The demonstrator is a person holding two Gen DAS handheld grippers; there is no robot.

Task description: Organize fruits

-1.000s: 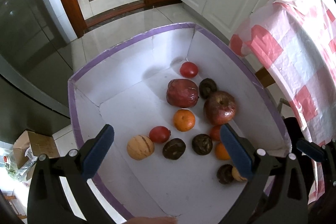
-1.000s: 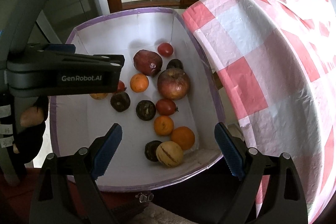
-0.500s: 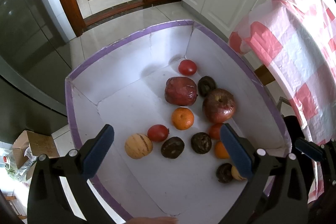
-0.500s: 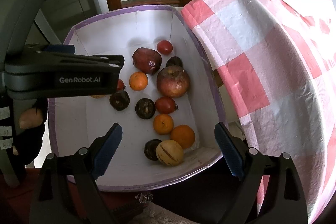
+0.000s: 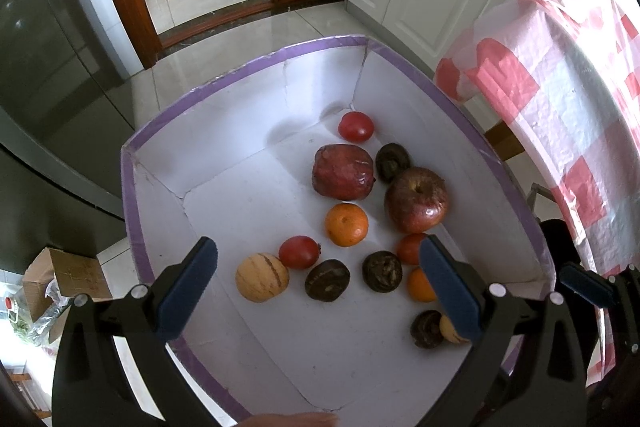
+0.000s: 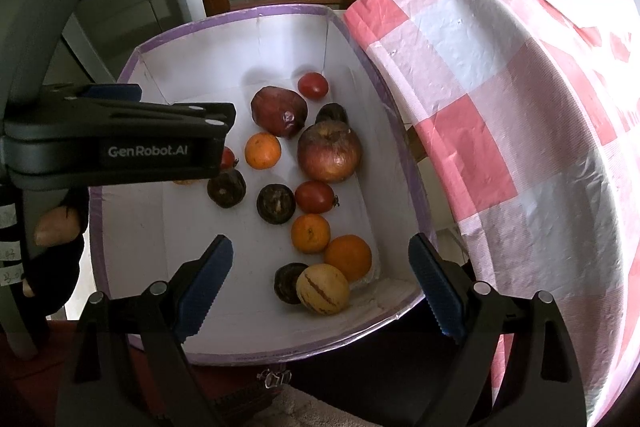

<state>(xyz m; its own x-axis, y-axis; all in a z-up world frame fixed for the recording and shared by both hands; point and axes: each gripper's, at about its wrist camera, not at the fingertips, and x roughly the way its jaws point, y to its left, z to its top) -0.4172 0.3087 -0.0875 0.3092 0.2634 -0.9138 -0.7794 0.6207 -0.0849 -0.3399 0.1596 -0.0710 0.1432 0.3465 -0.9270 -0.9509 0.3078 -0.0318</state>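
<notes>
Kitchen floor tiled, checkered cloth [image 6: 520,131] beside white box [image 5: 248,99]. Fruits inside box; big apple [image 5: 416,201] near its cloth-side wall. My left fingers [image 5: 320,289] apart above box, right fingers [image 6: 320,285] apart too, both empty.

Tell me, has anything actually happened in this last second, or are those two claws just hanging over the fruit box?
Almost nothing. The left gripper has crept slightly forward over the white box, so the fruit sits a touch lower in its view; the right gripper barely shifted. Nothing was grabbed or released: both stay wide open and empty. The big apple, oranges and striped melon lie where they were.
</notes>
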